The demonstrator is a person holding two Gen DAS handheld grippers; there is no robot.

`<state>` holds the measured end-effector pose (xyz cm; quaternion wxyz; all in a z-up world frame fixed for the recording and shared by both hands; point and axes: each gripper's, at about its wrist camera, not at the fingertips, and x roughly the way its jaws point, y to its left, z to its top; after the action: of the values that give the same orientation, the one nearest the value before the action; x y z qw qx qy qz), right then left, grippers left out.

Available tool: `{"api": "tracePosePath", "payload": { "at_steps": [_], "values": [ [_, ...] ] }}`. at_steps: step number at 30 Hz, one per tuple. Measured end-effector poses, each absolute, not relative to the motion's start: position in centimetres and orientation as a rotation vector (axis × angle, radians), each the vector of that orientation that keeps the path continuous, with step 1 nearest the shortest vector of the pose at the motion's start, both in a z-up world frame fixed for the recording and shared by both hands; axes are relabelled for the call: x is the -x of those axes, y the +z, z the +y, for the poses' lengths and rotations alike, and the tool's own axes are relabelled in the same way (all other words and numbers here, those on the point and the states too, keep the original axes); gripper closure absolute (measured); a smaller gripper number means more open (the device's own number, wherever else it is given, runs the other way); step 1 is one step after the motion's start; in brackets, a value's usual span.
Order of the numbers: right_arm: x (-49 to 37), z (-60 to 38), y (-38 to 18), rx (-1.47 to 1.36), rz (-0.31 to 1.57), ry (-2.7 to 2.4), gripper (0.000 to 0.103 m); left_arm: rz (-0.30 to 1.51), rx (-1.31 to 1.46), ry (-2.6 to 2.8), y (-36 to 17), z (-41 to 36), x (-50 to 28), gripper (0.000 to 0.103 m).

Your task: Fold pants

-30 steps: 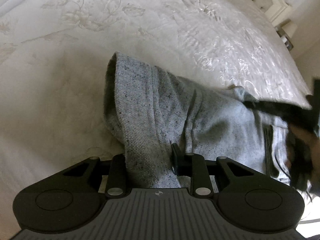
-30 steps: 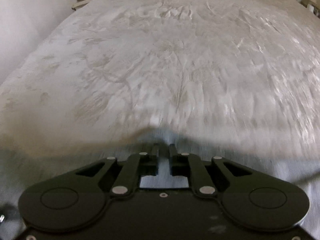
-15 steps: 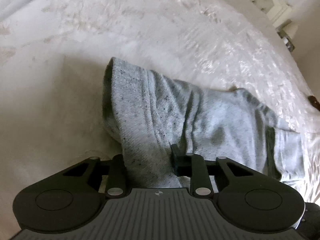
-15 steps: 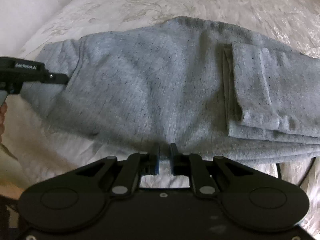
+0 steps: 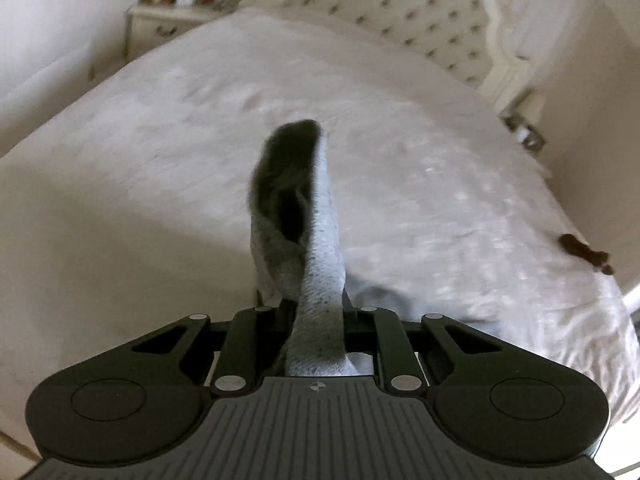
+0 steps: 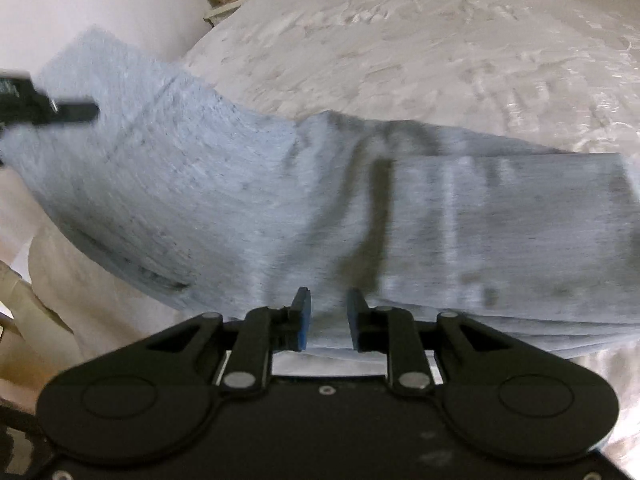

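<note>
— Two tongs on one garment. Where do the pants (image 6: 248,208) lie?

— Grey knit, across the near part of the bed (image 6: 420,52). Right half rests flat and already doubled over itself. Left end is off the cover, held up in my left gripper (image 5: 316,312).

— What is the left one doing to it?

— Pinching a bunched end of the fabric between its jaws, which are closing tighter on it. Cloth runs up and away from the pads in a narrow ridge, edge-on to that camera. From the right wrist view I see the same tongs (image 6: 60,110) at the far left, biting the raised corner. I hold it high so that end can swing over the flat part, I judge.

— And your right gripper (image 6: 328,316)?

— Jaws parted and opening, just over the near edge of the pants, close to the dark crease (image 6: 376,216). Pads look clear of the cloth; blur makes contact hard to rule out. I keep it low there, probably to pin or take the near hem while the left carries its end across.

— Risk?

— Thick knit bunched in the left grip; it may drop unevenly and spoil the fold line.
</note>
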<state>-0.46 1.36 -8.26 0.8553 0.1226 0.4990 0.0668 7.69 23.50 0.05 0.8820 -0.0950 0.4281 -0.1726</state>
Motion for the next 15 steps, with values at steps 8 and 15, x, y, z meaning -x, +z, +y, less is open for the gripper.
{"api": "tracePosePath", "payload": {
  "at_steps": [8, 15],
  "values": [
    [2.2, -9.1, -7.6, -0.27, 1.022, 0.091, 0.079, 0.94, 0.16, -0.531, -4.2, 7.1, -7.5, 0.085],
    [3.1, -17.2, -8.7, -0.276, 1.058, -0.013, 0.073, 1.126, 0.011, -0.587, -12.3, -3.6, -8.6, 0.077]
  ]
}}
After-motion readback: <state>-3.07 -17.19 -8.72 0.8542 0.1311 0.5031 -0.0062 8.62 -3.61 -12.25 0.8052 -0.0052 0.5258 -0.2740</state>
